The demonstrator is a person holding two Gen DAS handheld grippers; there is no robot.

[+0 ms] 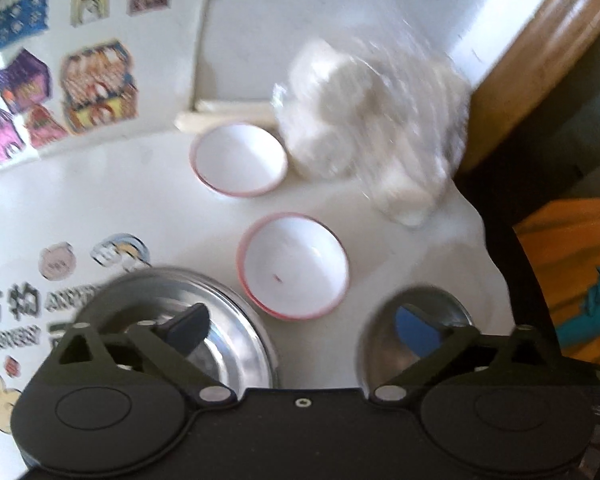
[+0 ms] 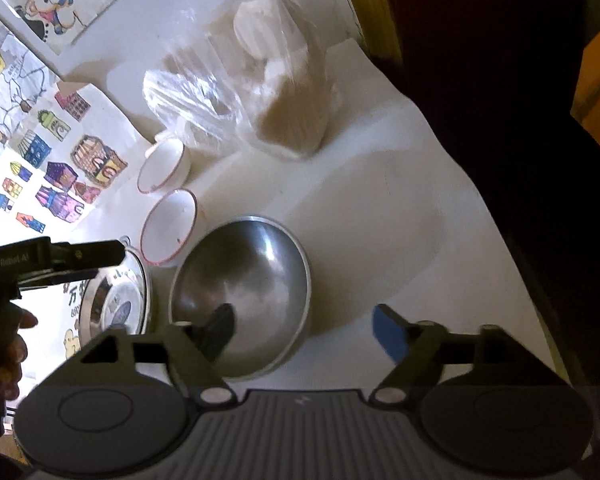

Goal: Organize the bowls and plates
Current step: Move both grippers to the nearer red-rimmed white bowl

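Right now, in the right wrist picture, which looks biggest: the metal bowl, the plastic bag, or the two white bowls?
Largest to smallest, as they look:
1. plastic bag
2. metal bowl, though it is nearer the camera, so this is unsure
3. near white bowl and far white bowl look alike; not ranked.

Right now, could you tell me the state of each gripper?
Left gripper: open, holding nothing.
Right gripper: open, holding nothing.
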